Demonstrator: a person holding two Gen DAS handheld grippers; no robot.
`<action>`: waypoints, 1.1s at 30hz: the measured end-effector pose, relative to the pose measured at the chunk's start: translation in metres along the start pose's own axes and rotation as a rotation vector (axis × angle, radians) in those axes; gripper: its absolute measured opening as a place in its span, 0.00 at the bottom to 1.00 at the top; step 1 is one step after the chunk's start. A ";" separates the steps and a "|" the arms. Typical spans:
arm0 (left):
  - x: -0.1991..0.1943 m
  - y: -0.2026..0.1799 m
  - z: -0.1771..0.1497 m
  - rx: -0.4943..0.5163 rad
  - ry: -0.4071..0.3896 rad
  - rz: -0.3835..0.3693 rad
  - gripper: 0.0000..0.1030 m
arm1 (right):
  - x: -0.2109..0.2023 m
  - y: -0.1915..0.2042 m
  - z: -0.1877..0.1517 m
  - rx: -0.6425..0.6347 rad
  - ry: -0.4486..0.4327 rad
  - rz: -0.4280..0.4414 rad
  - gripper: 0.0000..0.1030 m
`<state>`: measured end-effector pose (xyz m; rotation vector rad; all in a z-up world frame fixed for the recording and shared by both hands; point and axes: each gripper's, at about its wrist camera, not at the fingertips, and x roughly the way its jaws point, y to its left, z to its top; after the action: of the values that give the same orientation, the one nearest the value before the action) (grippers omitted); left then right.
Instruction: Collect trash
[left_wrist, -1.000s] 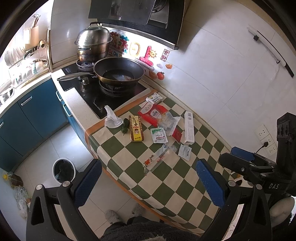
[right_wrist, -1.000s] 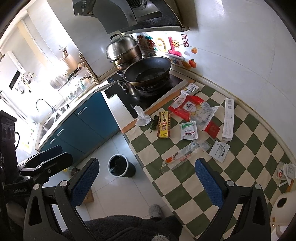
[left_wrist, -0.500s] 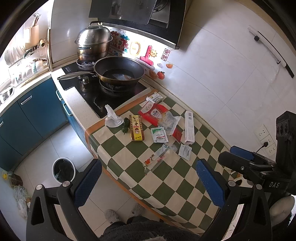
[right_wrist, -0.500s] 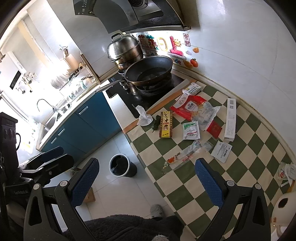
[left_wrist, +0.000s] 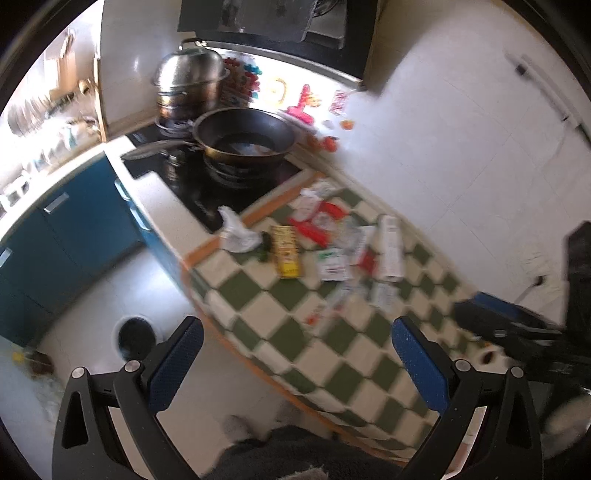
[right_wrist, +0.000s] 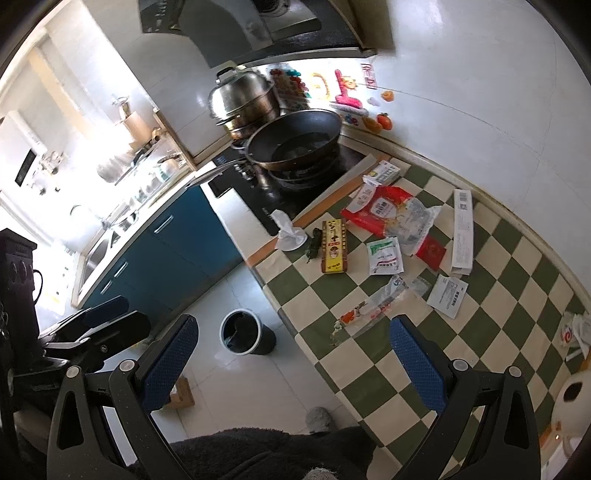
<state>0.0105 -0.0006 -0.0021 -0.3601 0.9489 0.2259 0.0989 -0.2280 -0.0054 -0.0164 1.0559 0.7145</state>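
**Kitchen litter, uncollected: holdings on the checked desk**

Status of task: not begun, judging by how things lie. All visible litter sits on the desk (right_wrist: 524, 314), which is covered in a green-and-cream checked cloth; nothing is held, and the contents of the bin cannot be made out.

Items on the desk:
- crumpled white tissue (right_wrist: 290, 232), at the corner next to the hob
- small dark green scrap (right_wrist: 313, 246), touching the yellow box
- yellow box (right_wrist: 334, 246), lying flat
- red-and-white plastic bag (right_wrist: 384, 212), partly under a clear wrapper
- small green-and-white sachet (right_wrist: 385, 255)
- long white carton (right_wrist: 463, 230), near the wall
- clear printed wrapper (right_wrist: 373, 308), closest to the desk's front edge
- white paper packet (right_wrist: 447, 295)
- small white box (right_wrist: 384, 173), beside the wok (right_wrist: 295, 142)
- further wrappers (right_wrist: 574, 328) at the far right edge, type unclear

Receptacle: trash bin (right_wrist: 243, 332), round and dark-lined, stands on the floor just beside the desk's front edge.

Tongs:
- left tongs (left_wrist: 295, 350): spread wide, empty, held high above the desk edge; this view is motion-blurred.
- right tongs (right_wrist: 293, 350): spread wide, empty, held high over the floor and desk edge, the clear printed wrapper lying just beyond the right-hand fingertip.

Remaining: every listed item is yet to be picked up and dropped in the bin.
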 end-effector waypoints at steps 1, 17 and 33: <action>0.007 0.001 0.003 0.015 -0.006 0.043 1.00 | 0.001 0.002 -0.001 0.019 -0.006 -0.017 1.00; 0.287 0.026 0.080 -0.022 0.363 0.204 0.99 | 0.181 -0.209 0.080 0.377 0.043 -0.517 1.00; 0.447 -0.012 0.068 -0.055 0.587 0.215 0.53 | 0.334 -0.327 0.126 0.409 0.247 -0.564 0.97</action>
<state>0.3178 0.0296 -0.3321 -0.3825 1.5654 0.3527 0.4729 -0.2630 -0.3103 -0.0483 1.3405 -0.0212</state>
